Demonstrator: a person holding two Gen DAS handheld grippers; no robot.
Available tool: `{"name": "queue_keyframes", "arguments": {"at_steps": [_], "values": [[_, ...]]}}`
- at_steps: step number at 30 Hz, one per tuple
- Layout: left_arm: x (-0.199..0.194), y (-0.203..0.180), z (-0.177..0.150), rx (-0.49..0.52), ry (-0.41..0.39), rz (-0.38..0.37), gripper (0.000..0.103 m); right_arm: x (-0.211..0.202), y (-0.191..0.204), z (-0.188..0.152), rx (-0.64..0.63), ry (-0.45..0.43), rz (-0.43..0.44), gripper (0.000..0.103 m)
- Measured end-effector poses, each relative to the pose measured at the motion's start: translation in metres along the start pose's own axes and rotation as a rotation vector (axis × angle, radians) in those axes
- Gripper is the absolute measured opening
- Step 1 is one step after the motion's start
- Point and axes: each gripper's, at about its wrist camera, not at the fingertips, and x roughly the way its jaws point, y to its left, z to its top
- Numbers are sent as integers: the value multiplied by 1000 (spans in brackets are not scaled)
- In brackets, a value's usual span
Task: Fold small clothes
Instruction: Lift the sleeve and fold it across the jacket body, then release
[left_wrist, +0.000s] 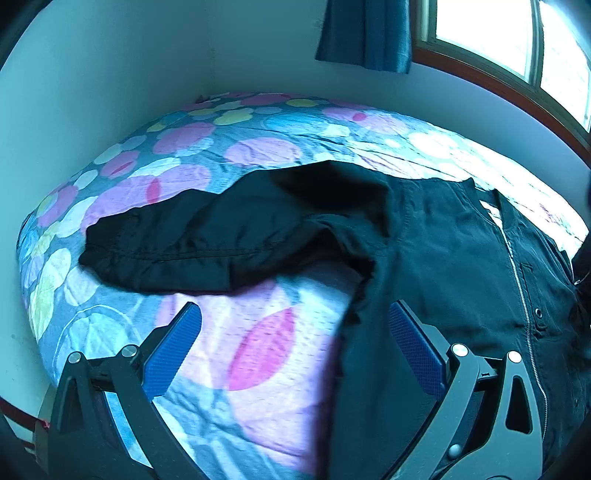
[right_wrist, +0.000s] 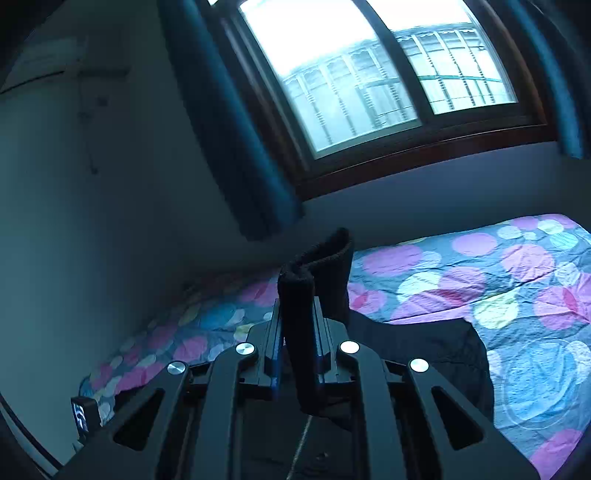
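While spread on the bed (left_wrist: 258, 354), black jacket (left_wrist: 454, 251) draped partly over the right finger of the left gripper (left_wrist: 295, 347), hem hanging down between the two blue pads (left_wrist: 171, 350). Left jaws wide apart, gripping nothing, just hovering above the spotty sheet. One sleeve (left_wrist: 207, 243) flopped out ahead of the fingers, off to the left. Right gripper (right_wrist: 297, 332) clamped tight on a ribbed black cuff or hem (right_wrist: 314, 273) (can't tell which), fabric sticking up past the fingertips and trailing back under them. Window (right_wrist: 369, 81) and curtain (right_wrist: 229, 147) beyond the right fingers.
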Motion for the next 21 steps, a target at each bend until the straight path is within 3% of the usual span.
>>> {"name": "queue_keyframes", "arguments": {"at_steps": [5,13,21], "values": [[-1,12,0,-17,-7,12,101,57,49,-43,-80,130,52,14],[-1,9,-5,-4,2,-5,101,133,80,-125,-133,376,94,14],[4,-4,-13,23,25,-26,101,161,119,-167,-201,468,121,14]]}}
